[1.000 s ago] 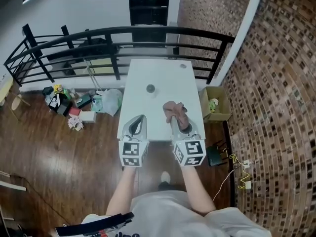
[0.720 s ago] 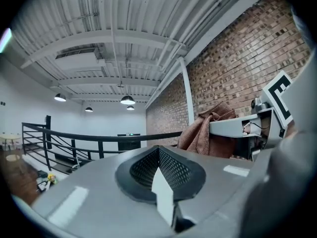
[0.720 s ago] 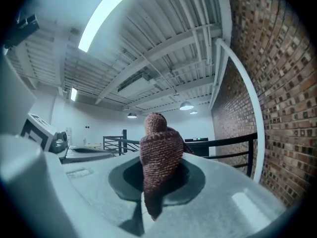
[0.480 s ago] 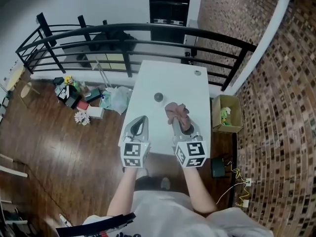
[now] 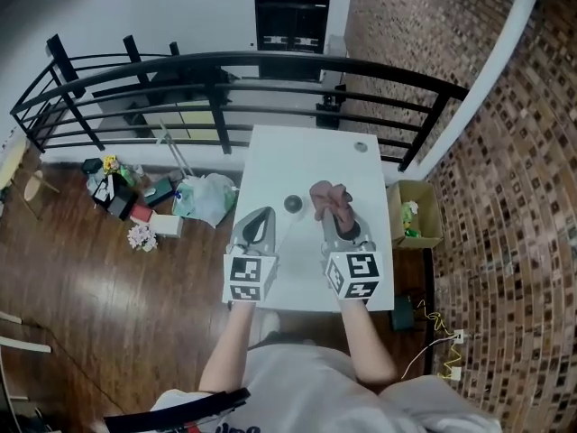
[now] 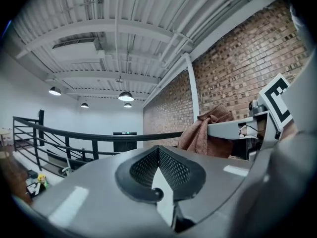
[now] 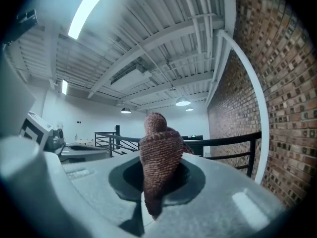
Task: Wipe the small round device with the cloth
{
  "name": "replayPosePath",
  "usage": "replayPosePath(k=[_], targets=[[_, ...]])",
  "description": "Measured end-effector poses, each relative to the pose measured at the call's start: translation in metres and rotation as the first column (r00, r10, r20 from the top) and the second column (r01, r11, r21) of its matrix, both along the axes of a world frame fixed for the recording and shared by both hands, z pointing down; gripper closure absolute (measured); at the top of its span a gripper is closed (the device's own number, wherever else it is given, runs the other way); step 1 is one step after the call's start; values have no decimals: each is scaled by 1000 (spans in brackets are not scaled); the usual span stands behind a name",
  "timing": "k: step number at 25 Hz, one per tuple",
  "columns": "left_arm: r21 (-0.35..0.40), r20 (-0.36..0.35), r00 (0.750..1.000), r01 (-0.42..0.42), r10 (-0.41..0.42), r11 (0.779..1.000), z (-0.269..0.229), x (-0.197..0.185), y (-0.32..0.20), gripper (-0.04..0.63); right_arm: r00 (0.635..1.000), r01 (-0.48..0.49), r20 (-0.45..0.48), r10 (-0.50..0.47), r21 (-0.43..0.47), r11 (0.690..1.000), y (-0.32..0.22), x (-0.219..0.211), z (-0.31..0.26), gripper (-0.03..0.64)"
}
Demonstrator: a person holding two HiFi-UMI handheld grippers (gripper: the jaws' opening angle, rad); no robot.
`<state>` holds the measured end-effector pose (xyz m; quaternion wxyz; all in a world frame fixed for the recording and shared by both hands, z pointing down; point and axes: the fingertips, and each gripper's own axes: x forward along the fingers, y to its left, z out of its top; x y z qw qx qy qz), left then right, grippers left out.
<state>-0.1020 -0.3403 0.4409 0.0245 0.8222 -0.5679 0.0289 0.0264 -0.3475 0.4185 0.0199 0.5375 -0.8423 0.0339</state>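
Head view first. Both grippers sit over the near half of the white table, side by side in the middle of the frame. The left gripper is on the left with nothing in it. The right gripper has the brownish-pink cloth bunched up at its tip. The small round device sits on the table near the centre of the frame, between the two tips and just left of the cloth. I can't tell if the cloth touches it. A black railing curves across the upper part of the frame behind the table. There's a cardboard box on the floor to the right of the table, and bags on the wood floor to its left.

Left gripper view: the jaws are pressed together with nothing between them, the pads meeting in one line at lower centre. The cloth hangs off the right gripper at centre right, in front of the brick wall. The device doesn't show here.

Right gripper view: the jaws are clamped on the cloth, which sticks up as a knitted lump dead centre. The left gripper pokes in at the left edge. No device here either.
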Motion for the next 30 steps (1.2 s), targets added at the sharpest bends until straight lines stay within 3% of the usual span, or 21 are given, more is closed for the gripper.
replayPosePath(k=[6, 11, 19, 26, 30], targets=[[-2, -9, 999, -50, 50, 999, 14, -15, -40, 580, 999, -40, -32, 40, -3, 999, -25, -17, 13, 588], [-57, -1, 998, -62, 62, 996, 42, -14, -65, 580, 997, -59, -46, 55, -76, 995, -41, -9, 40, 588], [-144, 19, 999, -45, 48, 989, 84, -12, -93, 580, 998, -32, -57, 27, -95, 995, -81, 4, 46, 588], [-257, 93, 990, -83, 110, 963, 144, -21, -93, 580, 998, -36, -65, 27, -137, 990, -96, 18, 64, 588], [-304, 126, 963, -190, 237, 934, 174, -22, -97, 574, 997, -45, -69, 34, -166, 985, -100, 31, 77, 588]])
